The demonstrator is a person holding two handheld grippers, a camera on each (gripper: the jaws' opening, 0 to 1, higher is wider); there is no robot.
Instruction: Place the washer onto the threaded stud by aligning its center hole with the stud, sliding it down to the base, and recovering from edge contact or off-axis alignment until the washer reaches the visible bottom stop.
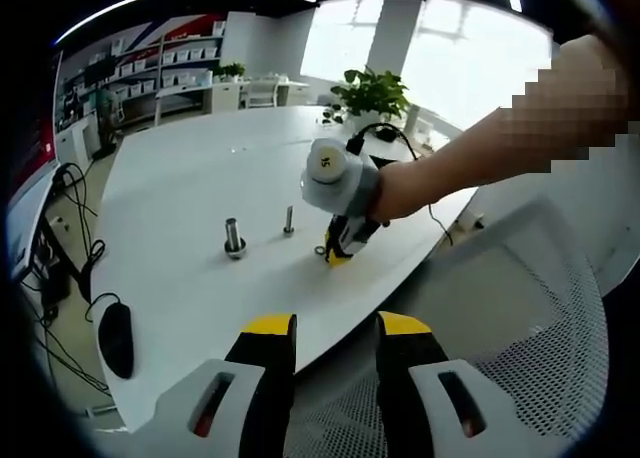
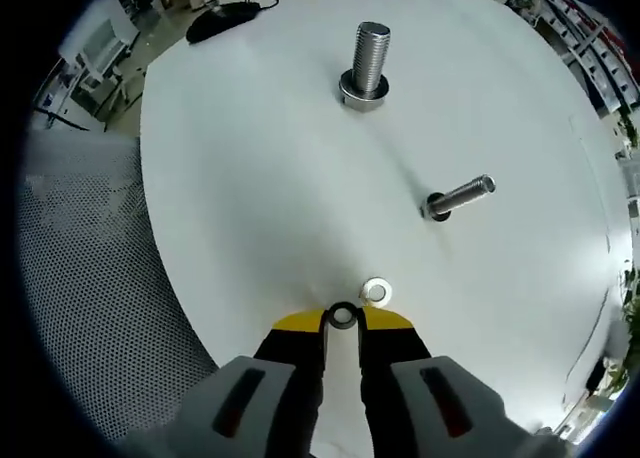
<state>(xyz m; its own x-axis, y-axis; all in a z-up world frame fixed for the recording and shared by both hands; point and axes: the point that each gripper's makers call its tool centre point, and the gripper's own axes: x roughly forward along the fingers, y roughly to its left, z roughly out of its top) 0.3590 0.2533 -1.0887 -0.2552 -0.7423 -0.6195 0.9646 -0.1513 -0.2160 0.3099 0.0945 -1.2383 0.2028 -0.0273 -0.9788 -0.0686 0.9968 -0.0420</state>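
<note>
Bench (image 2: 250,178) comes first: we see a broad white top carrying everything, with a black mouse (image 2: 222,16) at its far edge and a white mesh chair (image 1: 520,358) drawn up to the near edge. Well in from the edges stands the thick threaded stud (image 2: 371,56), upright on its collar; the thinner stud (image 2: 462,194) is nearer the right gripper, well apart from the thick one.

In the left gripper view our left gripper (image 1: 335,330) hangs off the near edge with its jaws parted and nothing between them. The right gripper (image 2: 343,323) is down at the bench top close to the near edge, its yellow tips closed on the dark washer (image 2: 343,316), which is caught by its rim. A second, bright washer (image 2: 376,291) lies flat just beyond the tips, almost touching the held one.

We judge the main risk to be that thin edge grip: the washer could pivot or pop out on the lift and roll off the nearby edge. The tips could also drag the bright washer along. At the stud, a tilted washer would likely catch on the threads and jam above the base. We cannot tell which stud fits its hole.
</note>
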